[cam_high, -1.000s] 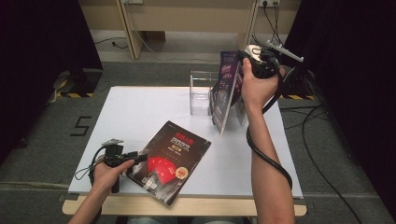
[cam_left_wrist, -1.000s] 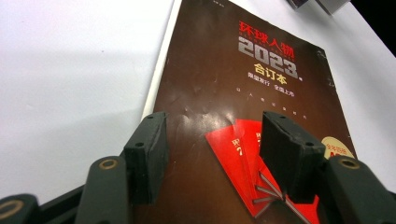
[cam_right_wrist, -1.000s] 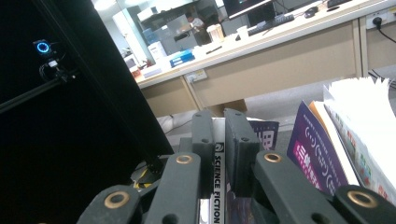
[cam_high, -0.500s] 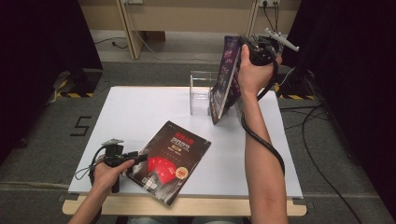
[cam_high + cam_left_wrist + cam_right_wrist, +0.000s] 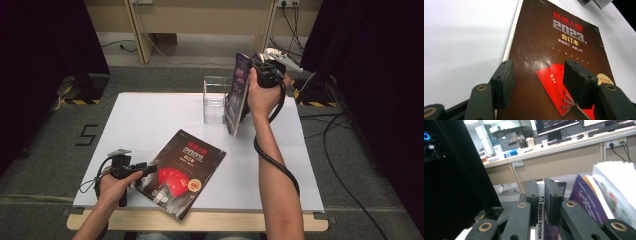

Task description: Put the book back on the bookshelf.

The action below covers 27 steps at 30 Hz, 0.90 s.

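Magazine in my right tool, clamped by the spine, above the clear holder.
Not yet slotted; my left tool, apart, rests over the second magazine on the counter.

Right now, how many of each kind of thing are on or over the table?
Magazines: 2, a dark one lying flat, a purple one held upright
Clear plastic stand: 1
Grippers: 2, left gripper, right gripper
Total: 5
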Available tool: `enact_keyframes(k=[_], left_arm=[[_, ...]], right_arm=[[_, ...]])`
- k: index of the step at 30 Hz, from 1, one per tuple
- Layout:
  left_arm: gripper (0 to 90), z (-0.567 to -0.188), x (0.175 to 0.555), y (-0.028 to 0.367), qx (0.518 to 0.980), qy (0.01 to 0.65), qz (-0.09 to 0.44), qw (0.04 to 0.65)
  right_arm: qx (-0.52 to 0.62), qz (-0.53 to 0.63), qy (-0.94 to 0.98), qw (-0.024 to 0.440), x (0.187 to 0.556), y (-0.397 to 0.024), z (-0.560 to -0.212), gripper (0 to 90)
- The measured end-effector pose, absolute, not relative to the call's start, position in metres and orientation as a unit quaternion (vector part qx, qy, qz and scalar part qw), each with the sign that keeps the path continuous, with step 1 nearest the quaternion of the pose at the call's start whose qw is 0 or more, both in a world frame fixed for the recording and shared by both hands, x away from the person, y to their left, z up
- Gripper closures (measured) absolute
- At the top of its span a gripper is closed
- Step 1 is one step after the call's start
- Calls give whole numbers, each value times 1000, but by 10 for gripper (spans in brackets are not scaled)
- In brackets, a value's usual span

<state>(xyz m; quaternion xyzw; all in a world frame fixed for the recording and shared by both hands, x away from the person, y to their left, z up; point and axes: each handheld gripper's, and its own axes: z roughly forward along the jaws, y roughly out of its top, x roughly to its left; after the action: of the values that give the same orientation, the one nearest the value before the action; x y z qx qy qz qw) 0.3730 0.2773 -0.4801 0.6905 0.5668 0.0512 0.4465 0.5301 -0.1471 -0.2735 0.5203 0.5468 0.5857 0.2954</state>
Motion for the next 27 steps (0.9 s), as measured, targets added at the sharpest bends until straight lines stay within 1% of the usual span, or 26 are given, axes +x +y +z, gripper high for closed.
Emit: enact_keyframes(k=[3,8,13,17,19,22,27], left_arm=[[407,-480,373,276,691,566,50,447],[407,-479,372,275,690,565,49,449],[407,-478,372,274,690,564,49,450],[407,-477,372,274,690,564,50,451],[407,-477,372,275,689,564,50,451],[407,-477,372,276,690,564,50,451],[407,-477,372,276,689,564,51,452]], right_arm=[[529,573,557,285,519,-153,-274,812],[554,547,574,255,503,-165,-273,775],[578,529,578,228,493,-176,-273,760],[599,515,581,195,492,-182,-276,727],[602,508,586,192,493,-183,-277,720],[610,493,596,172,495,-183,-277,697],[619,473,604,168,496,-183,-276,697]])
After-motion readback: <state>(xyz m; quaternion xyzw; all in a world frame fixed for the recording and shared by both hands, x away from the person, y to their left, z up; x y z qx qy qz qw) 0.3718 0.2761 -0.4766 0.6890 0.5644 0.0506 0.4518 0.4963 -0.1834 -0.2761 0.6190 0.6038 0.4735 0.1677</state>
